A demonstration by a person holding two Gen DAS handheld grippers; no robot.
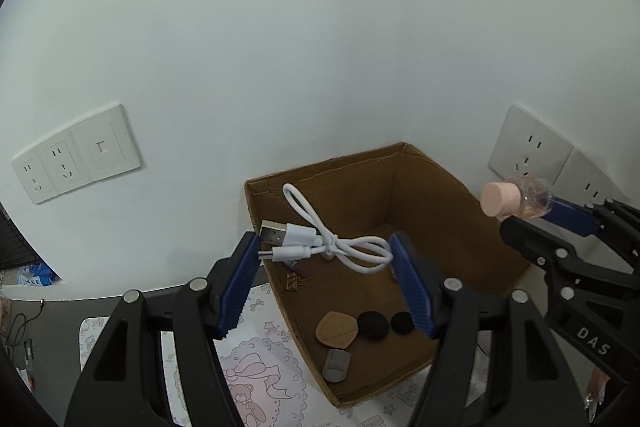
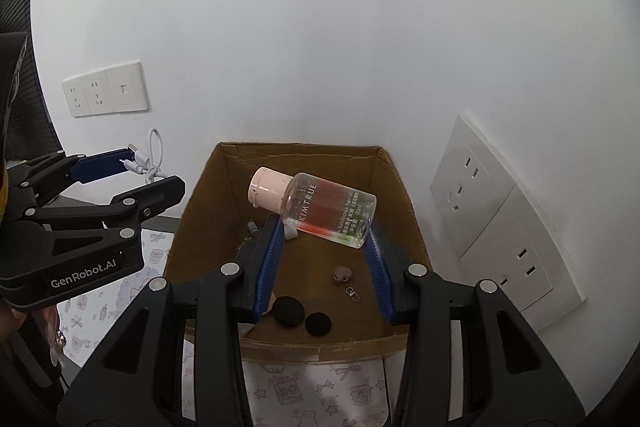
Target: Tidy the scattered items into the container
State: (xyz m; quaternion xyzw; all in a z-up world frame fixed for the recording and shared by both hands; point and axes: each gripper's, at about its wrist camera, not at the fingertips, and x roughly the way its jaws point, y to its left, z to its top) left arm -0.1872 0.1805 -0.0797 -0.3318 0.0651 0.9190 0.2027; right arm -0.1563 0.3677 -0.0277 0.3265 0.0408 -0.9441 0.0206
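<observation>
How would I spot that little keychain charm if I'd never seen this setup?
Find the open cardboard box pushed into the corner of the white wall. On its brown floor, right of the two black round pads, lies the mauve heart-shaped charm. It alone trails a small metal clasp.

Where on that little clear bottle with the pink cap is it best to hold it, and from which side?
Best on the straight clear body, as the right gripper grips the bottle now: pads on opposite sides of the barrel, coming from below across its length. It lies tilted, its pink cap pointing up-left over the cardboard box. The barrel's even sides likely seat flat pads better than the narrower cap.
</observation>
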